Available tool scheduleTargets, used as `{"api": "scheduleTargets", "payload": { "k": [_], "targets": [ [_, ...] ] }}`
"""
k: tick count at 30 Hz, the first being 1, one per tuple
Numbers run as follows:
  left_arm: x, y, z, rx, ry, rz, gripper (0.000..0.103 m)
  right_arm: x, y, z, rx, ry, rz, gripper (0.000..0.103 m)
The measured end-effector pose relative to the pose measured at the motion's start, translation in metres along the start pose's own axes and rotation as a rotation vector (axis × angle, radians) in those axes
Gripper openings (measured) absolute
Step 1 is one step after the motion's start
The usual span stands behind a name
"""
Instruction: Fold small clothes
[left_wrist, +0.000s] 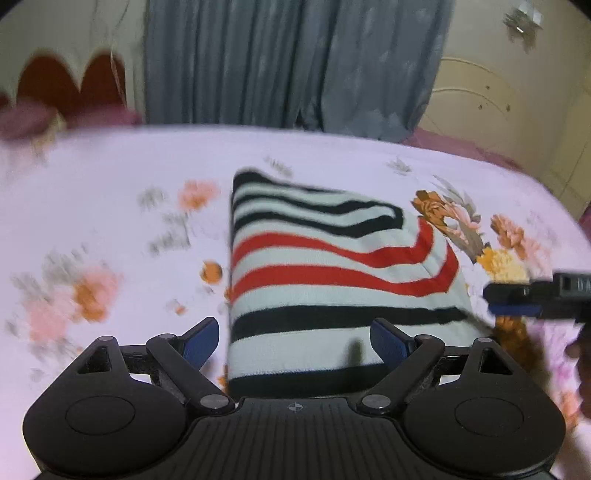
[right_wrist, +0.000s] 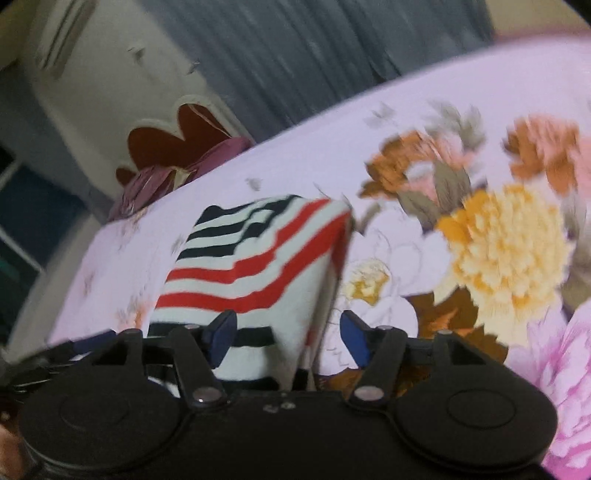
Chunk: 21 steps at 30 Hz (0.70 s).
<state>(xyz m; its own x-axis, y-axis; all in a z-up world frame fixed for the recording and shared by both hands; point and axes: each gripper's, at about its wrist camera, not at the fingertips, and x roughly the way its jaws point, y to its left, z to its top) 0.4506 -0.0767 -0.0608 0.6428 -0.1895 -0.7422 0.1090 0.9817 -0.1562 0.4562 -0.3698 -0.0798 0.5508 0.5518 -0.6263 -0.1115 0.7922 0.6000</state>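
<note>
**Striped garment lies folded on the bed, both grippers spread and holding nothing**

The striped garment (left_wrist: 332, 273), white knit with black and red bands, lies on the flowered bedsheet (left_wrist: 110, 192) as a compact, roughly rectangular bundle. Its stripes bend back on themselves at the far right corner, which suggests one layer is doubled over another; the fold looks well along, though the right edge seems uneven and may want squaring up.

The left gripper (left_wrist: 293, 341) sits low at the near edge of the bundle, its jaws spread wide to either side of the cloth and pinching nothing. That stance would suit either a fresh grasp of the near hem or a release just made; the view does not say which. The right gripper (right_wrist: 284, 338) is likewise spread, straddling the garment's right-hand edge, one blue finger (right_wrist: 221, 332) over the cloth and the other over the sheet. Whether that finger touches the fabric cannot be told through the blur. In the left view the right gripper shows at the right margin, just beside the bundle's corner.

Beyond the sheet hang grey-blue curtains (left_wrist: 295, 62), with a red scalloped headboard (left_wrist: 70, 81) and a purple pillow (right_wrist: 184, 166) at the bed's end. Nothing lies on the sheet close enough to obstruct another fold.
</note>
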Motion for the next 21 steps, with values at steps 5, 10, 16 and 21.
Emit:
{"api": "scheduleTargets", "payload": {
  "k": [5, 10, 16, 21],
  "targets": [
    [0.03, 0.025, -0.001, -0.132, 0.097, -0.117, 0.088, 0.029, -0.03, -0.002, 0.176, 0.095, 0.105, 0.068],
    [0.047, 0.034, -0.01, -0.192, 0.125, -0.18, 0.088, 0.05, -0.042, -0.006, 0.283, 0.115, 0.206, 0.069],
    [0.058, 0.027, -0.005, -0.184, 0.12, -0.159, 0.085, 0.067, -0.012, -0.002, 0.142, 0.13, 0.13, 0.047],
    [0.048, 0.011, 0.007, -0.044, 0.103, -0.112, 0.059, 0.066, 0.023, -0.007, -0.039, 0.101, -0.004, 0.035]
  ]
}}
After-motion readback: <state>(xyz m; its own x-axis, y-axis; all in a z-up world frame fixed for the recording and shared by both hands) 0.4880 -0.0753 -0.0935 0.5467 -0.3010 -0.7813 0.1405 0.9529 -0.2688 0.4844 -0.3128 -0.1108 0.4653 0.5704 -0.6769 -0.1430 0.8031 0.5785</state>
